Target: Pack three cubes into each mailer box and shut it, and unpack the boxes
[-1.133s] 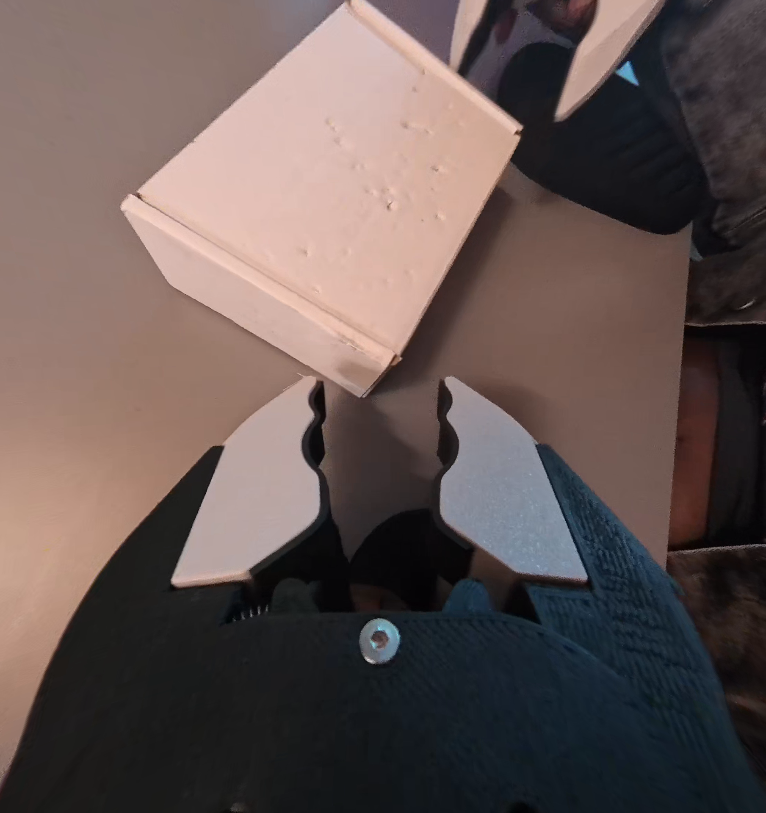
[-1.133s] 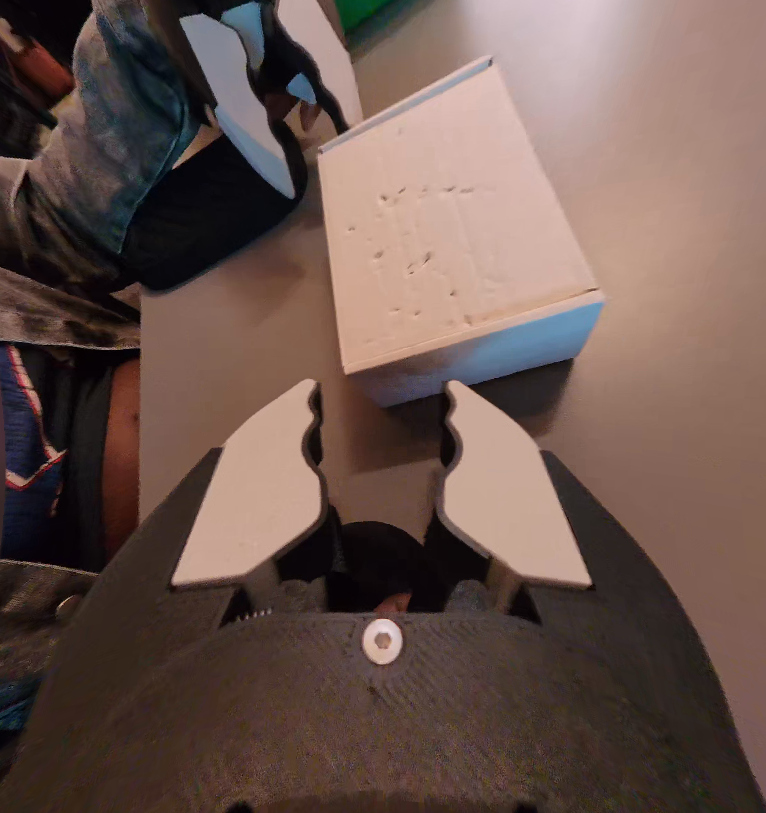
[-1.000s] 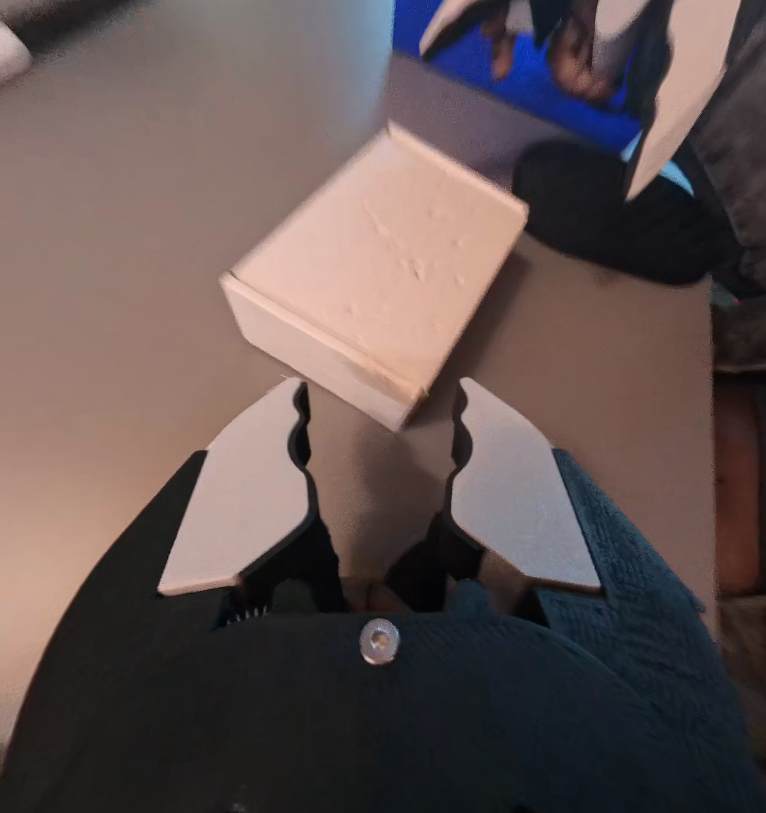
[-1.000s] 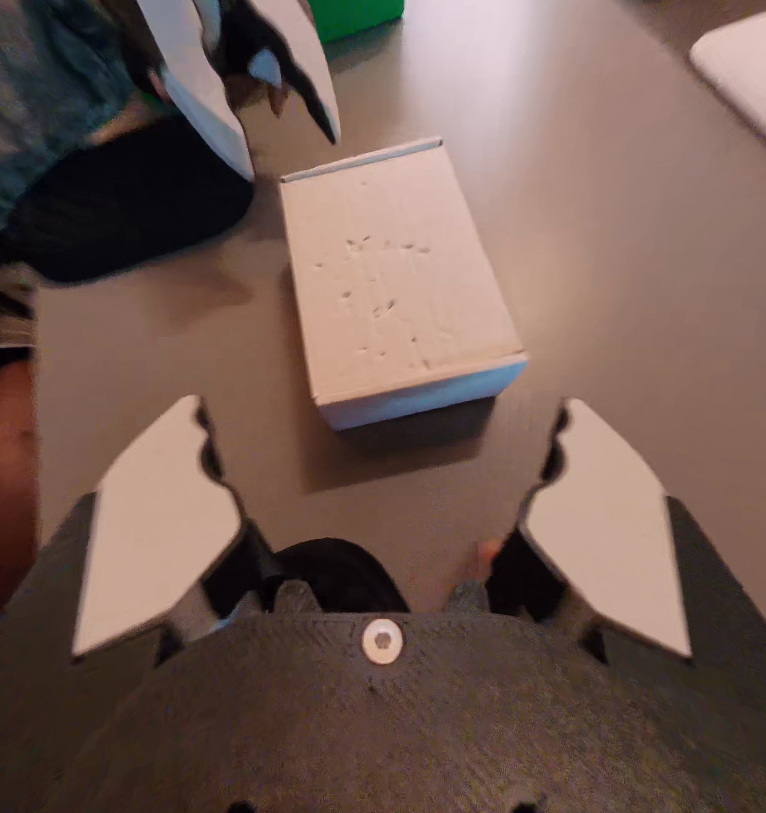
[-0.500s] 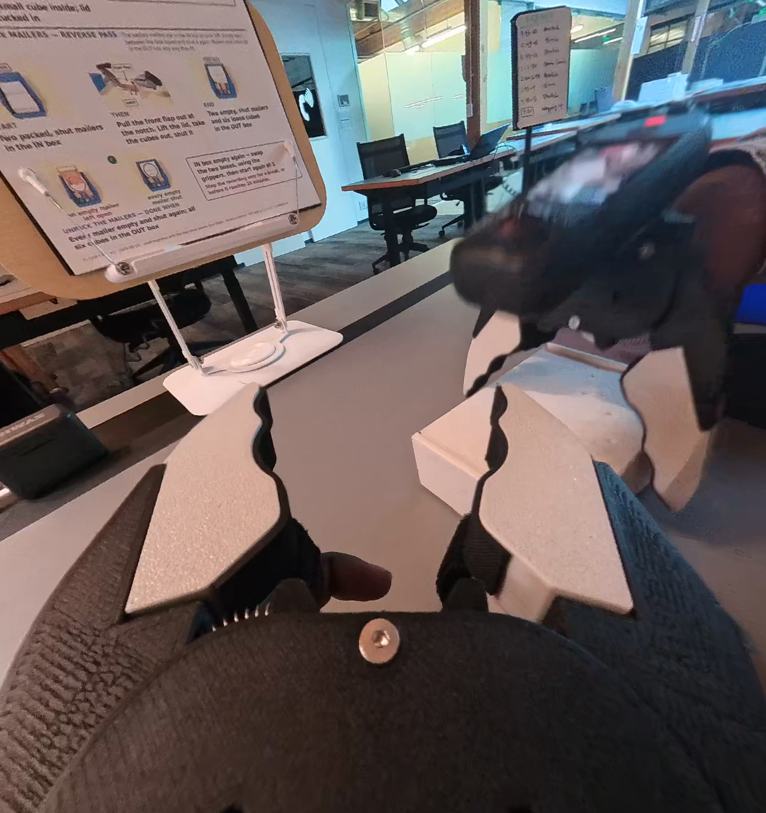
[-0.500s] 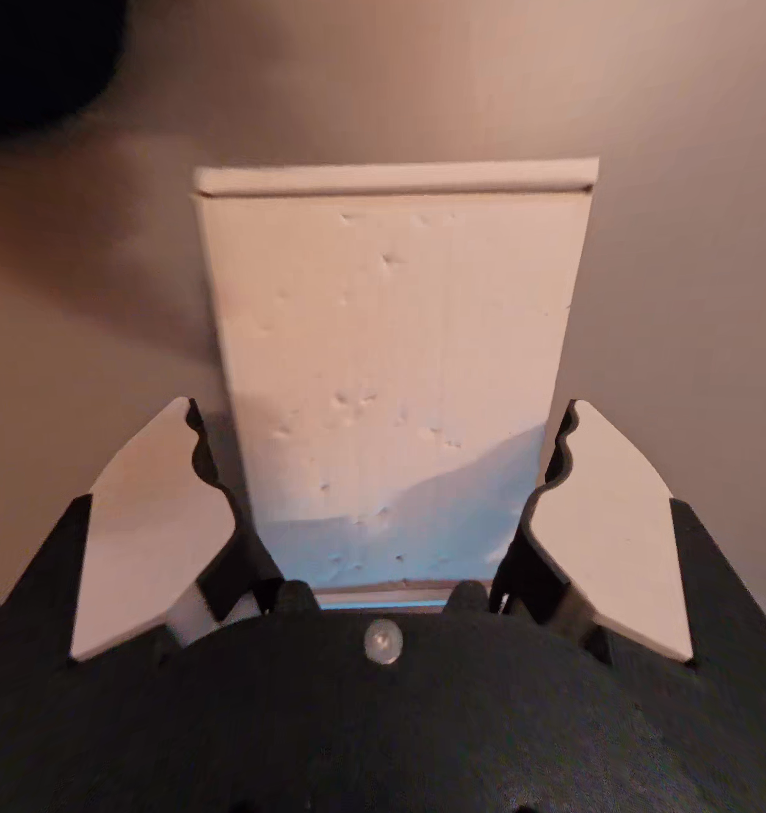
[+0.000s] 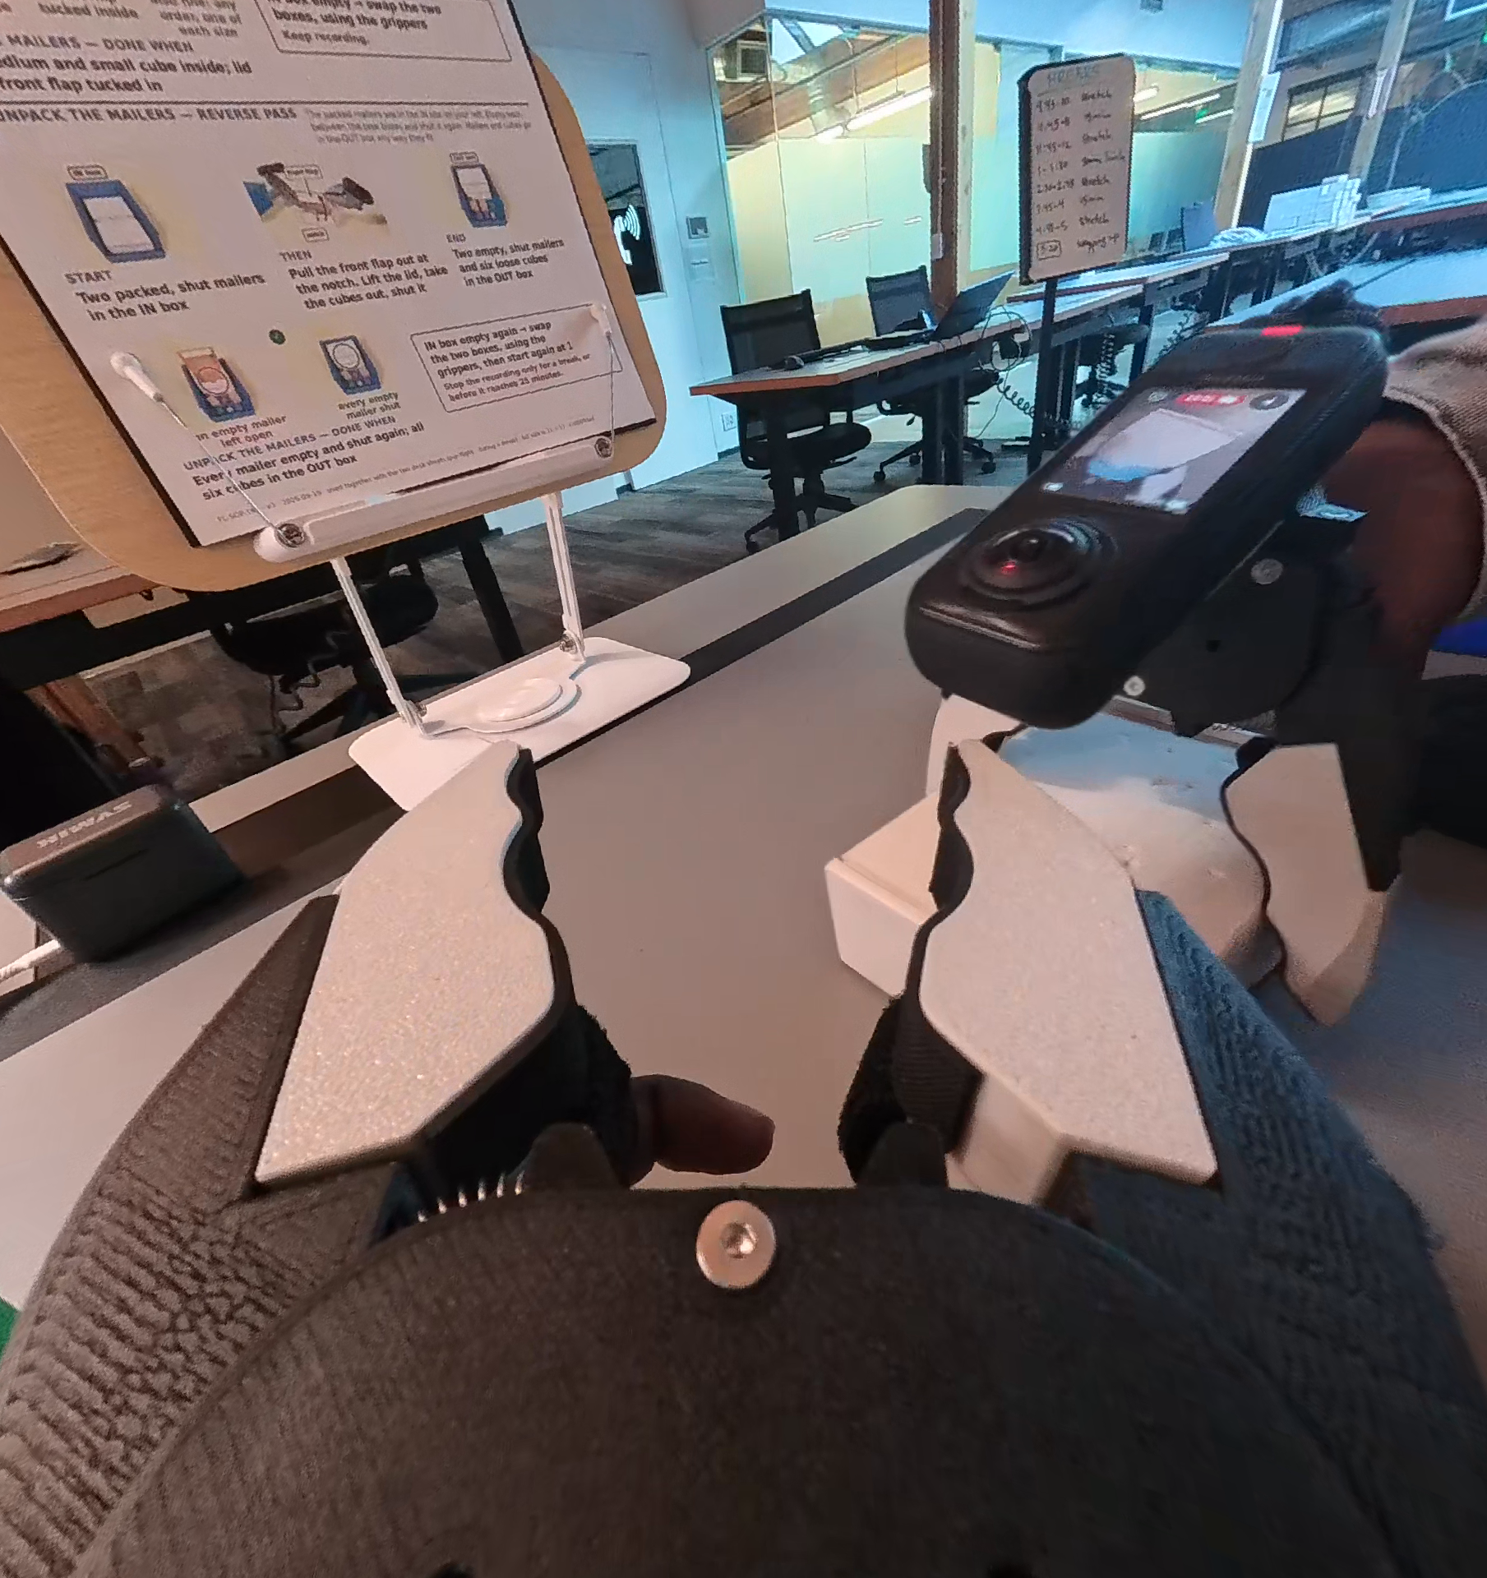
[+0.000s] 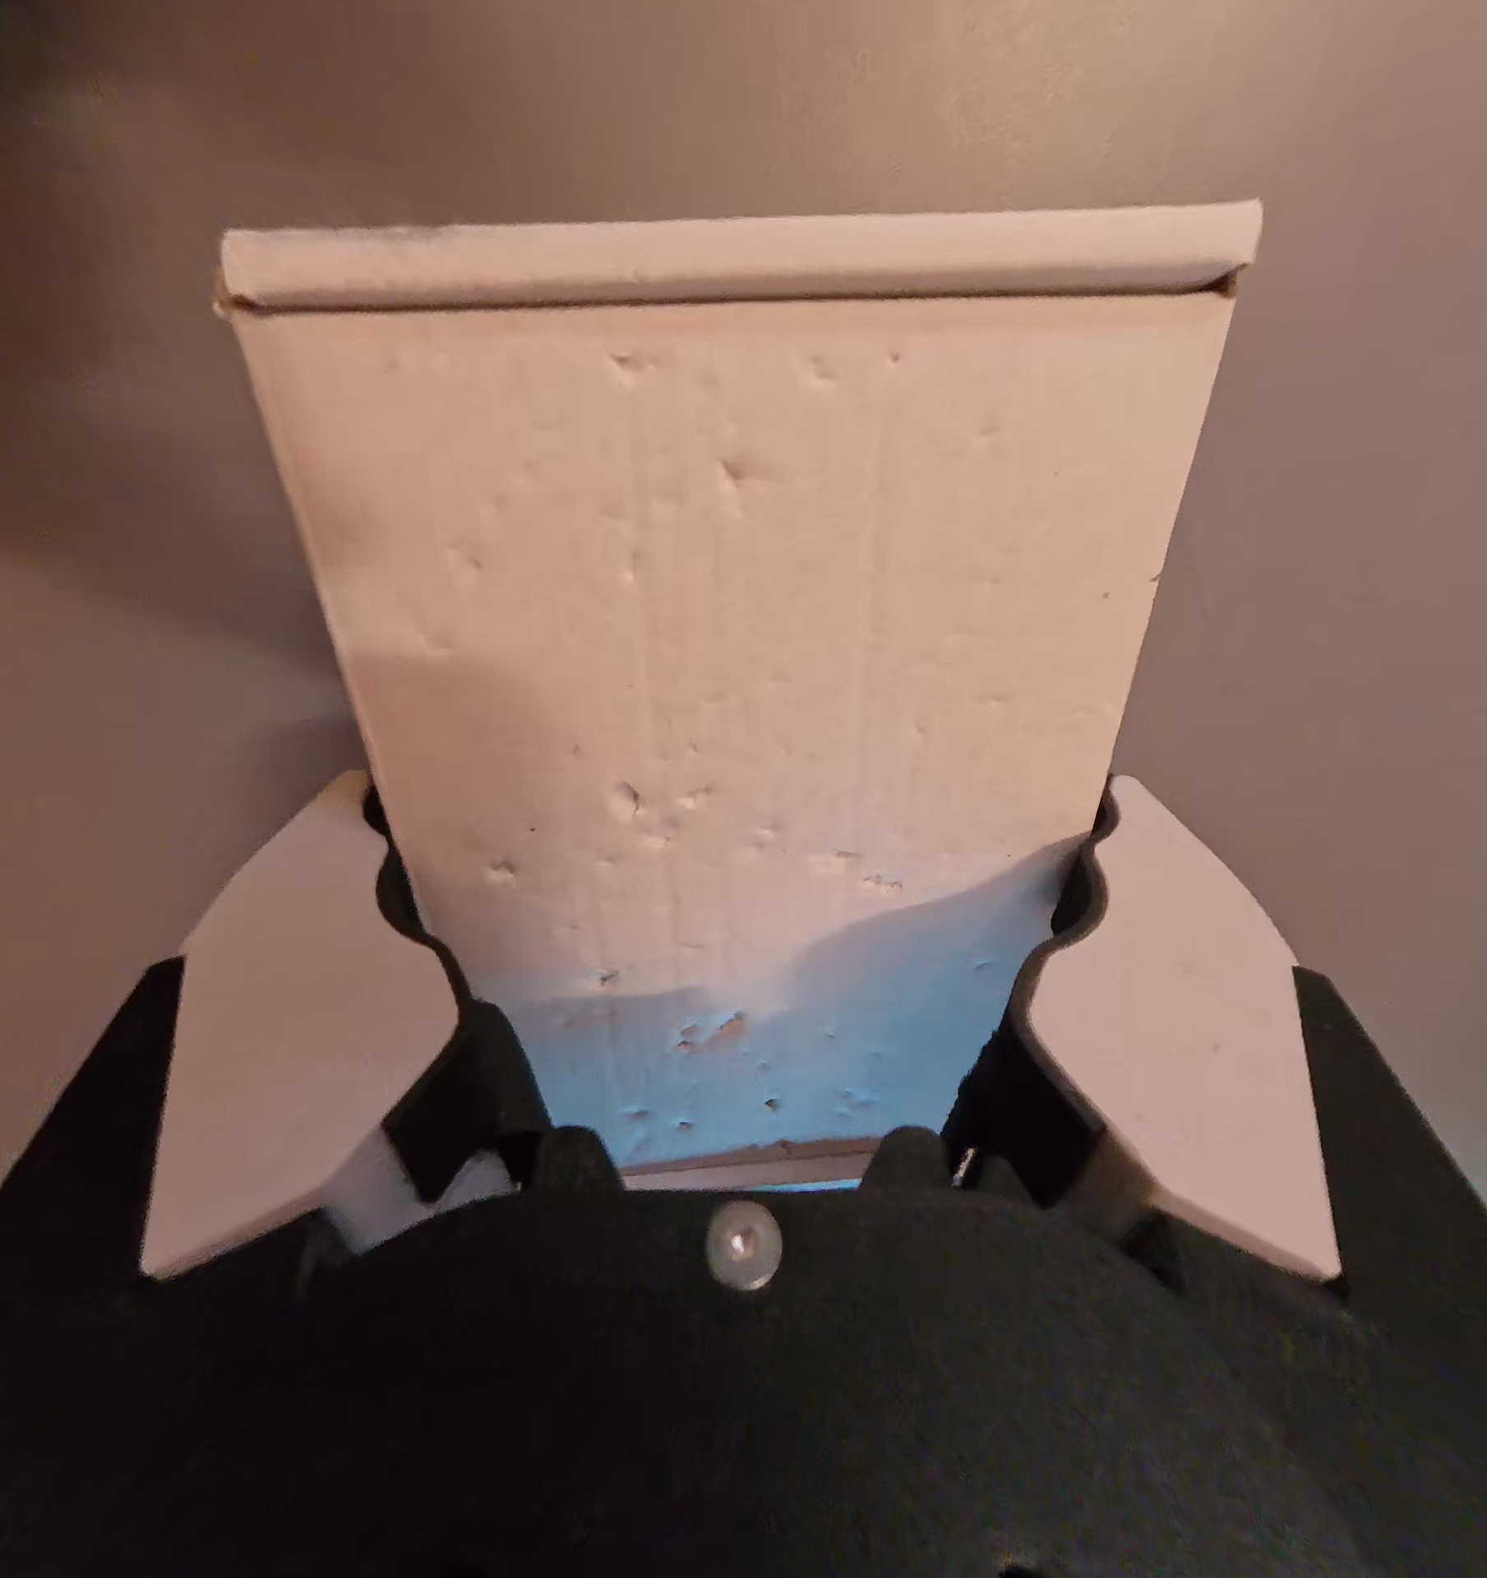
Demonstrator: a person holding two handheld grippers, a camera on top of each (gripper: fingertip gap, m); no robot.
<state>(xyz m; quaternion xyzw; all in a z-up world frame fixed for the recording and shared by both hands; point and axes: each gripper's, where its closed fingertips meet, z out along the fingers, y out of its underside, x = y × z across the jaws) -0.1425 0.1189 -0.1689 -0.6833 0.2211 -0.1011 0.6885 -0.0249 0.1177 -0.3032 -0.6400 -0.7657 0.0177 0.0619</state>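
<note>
1. One white mailer box (image 8: 748,615) in view, lid shut, lying flat on the grey tabletop (image 8: 1363,427).
2. R gripper (image 8: 740,820) comes down over the box from above; box sits between its two fingers (image 8: 296,982), near end reaching back to the gripper body.
3. R fingers are spread wide, about box width. Inner edges sit right at the box's long sides; can't tell if they press or just touch, so a firm hold isn't confirmed.
4. Left wrist view: same box (image 7: 876,888) lies ahead and to the right of the L gripper (image 7: 740,803), partly hidden behind L's right-side finger (image 7: 1056,965).
5. L gripper is parted to a moderate gap, nothing between its fingers, only bare tabletop (image 7: 723,854). Not touching the box as far as seen.
6. R gripper (image 7: 1107,768) also shows in that view, over the box, w/ its black camera (image 7: 1150,529) on top.
7. Count: 1 mailer box, 2 grippers, 0 cubes visible.
8. Background: 1 instruction sheet on a stand (image 7: 296,282), 1 small dark box-shaped device (image 7: 116,871) at tabletop's far left edge.
</note>
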